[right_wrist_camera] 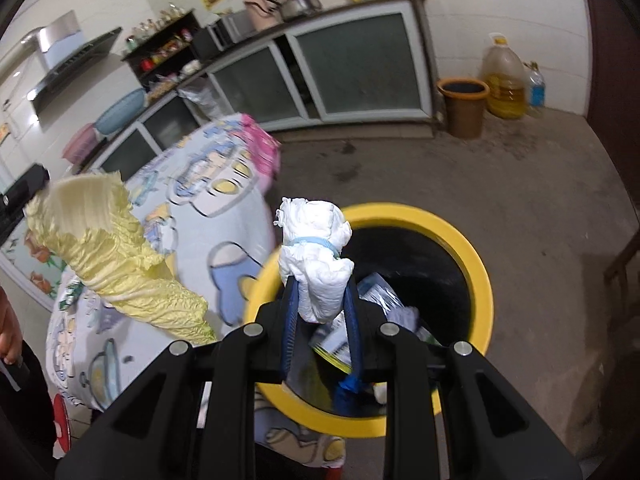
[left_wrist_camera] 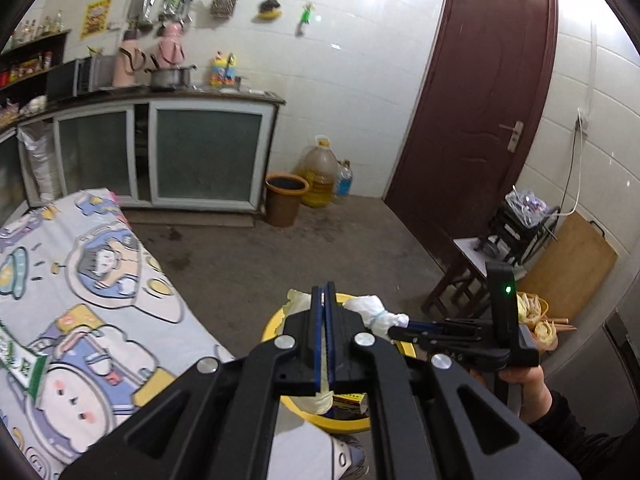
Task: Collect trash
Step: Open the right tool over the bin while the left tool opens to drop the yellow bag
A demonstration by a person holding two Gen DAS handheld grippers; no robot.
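I see my right gripper (right_wrist_camera: 322,300) clamped on a rolled white diaper (right_wrist_camera: 316,256) bound with a light blue band, hanging over the near rim of the yellow bin (right_wrist_camera: 478,280). The bin stands on the concrete floor, tight against the edge of the table with its cartoon-print cloth (right_wrist_camera: 224,216). Inside it lie printed wrappers, a scrap of blue and something pale; I cannot read the print on them.

My left gripper (left_wrist_camera: 325,300) has its blue pads pressed nearly together on a cabbage leaf (left_wrist_camera: 298,300), pale yellow, which peeks out on both sides of the fingers, also above the bin (left_wrist_camera: 272,326). The right wrist view shows that leaf (right_wrist_camera: 116,256) whole, long and crinkled, over the table's edge left of the bin.

Only the left view shows the diaper (left_wrist_camera: 370,312) from the side in the right gripper (left_wrist_camera: 404,326), a green-and-white packet (left_wrist_camera: 22,360) at the table's left edge with writing too blurred to read, and a small yellow box (left_wrist_camera: 352,402) in the bin.

A brown bucket (right_wrist_camera: 464,108) with a dark liner stands by the cupboard, beside a big oil jug (right_wrist_camera: 504,80) and a smaller blue-tinted bottle (right_wrist_camera: 536,88).
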